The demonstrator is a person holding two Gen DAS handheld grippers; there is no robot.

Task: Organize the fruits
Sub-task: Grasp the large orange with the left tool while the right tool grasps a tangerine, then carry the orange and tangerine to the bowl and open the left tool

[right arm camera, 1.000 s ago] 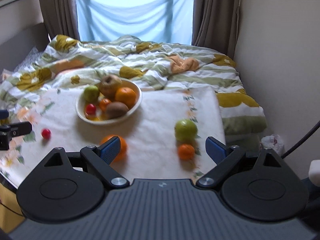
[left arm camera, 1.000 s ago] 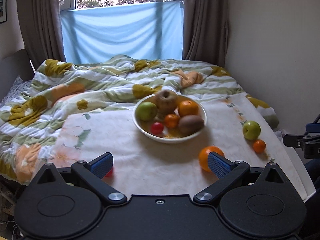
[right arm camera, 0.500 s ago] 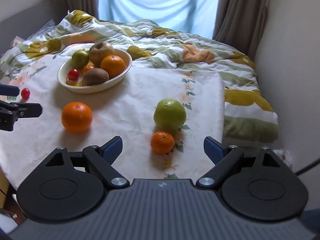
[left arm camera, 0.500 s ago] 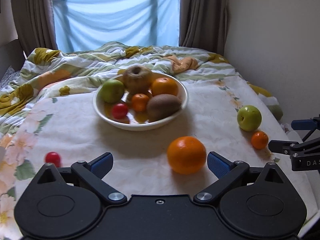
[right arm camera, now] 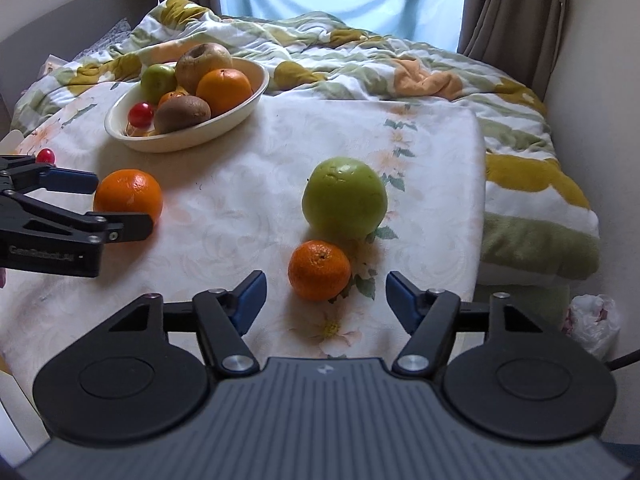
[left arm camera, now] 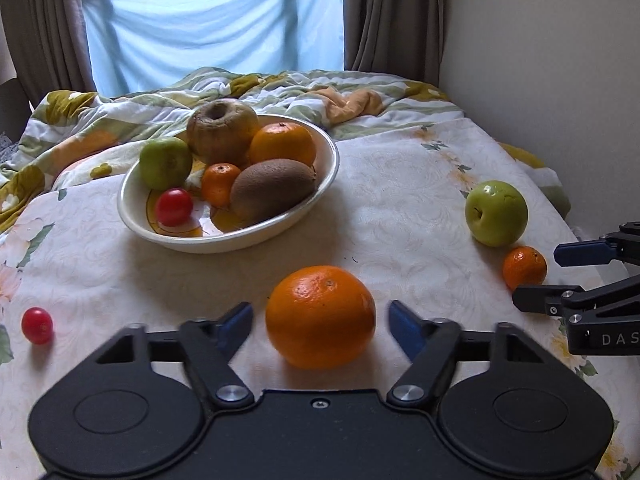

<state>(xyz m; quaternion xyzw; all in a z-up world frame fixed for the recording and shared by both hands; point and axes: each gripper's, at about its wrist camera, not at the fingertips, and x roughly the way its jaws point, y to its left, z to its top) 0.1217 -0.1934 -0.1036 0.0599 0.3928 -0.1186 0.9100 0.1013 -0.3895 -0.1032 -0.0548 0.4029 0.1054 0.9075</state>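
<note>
Both of my tools have come in closer since a moment ago: my left tool (left arm camera: 320,322) now has the large orange (left arm camera: 321,316) sitting between its blue-padded fingers, and my right tool (right arm camera: 322,294) has closed in on the small mandarin (right arm camera: 319,270). Each tool is spread wide, its pads standing clear of the fruit on either side, so neither has hold of anything.

The large orange is round with a dimpled, glossy peel and rests on the cream floral cloth (left arm camera: 380,208) spread over the surface. The mandarin is smaller and slightly flattened, and it lies just beside a smooth, waxy green apple (right arm camera: 345,198); I cannot tell whether they touch. A tiny shiny cherry tomato (left arm camera: 37,325) sits alone well off to the left.

Beyond the large orange stands a shallow, glazed cream bowl (left arm camera: 280,228) with a rounded rim. It holds a second green apple (left arm camera: 165,162), a dull brown wrinkled apple (left arm camera: 222,136), another orange (left arm camera: 283,144), a fuzzy brown kiwi (left arm camera: 272,188), a little mandarin (left arm camera: 218,184) and a red cherry tomato (left arm camera: 173,207).

Behind the cloth lies a rumpled, soft quilt (left arm camera: 280,92) in green stripes and mustard flowers, and past it a pale blue sheet (left arm camera: 216,28) hangs across the window between brown curtains
</note>
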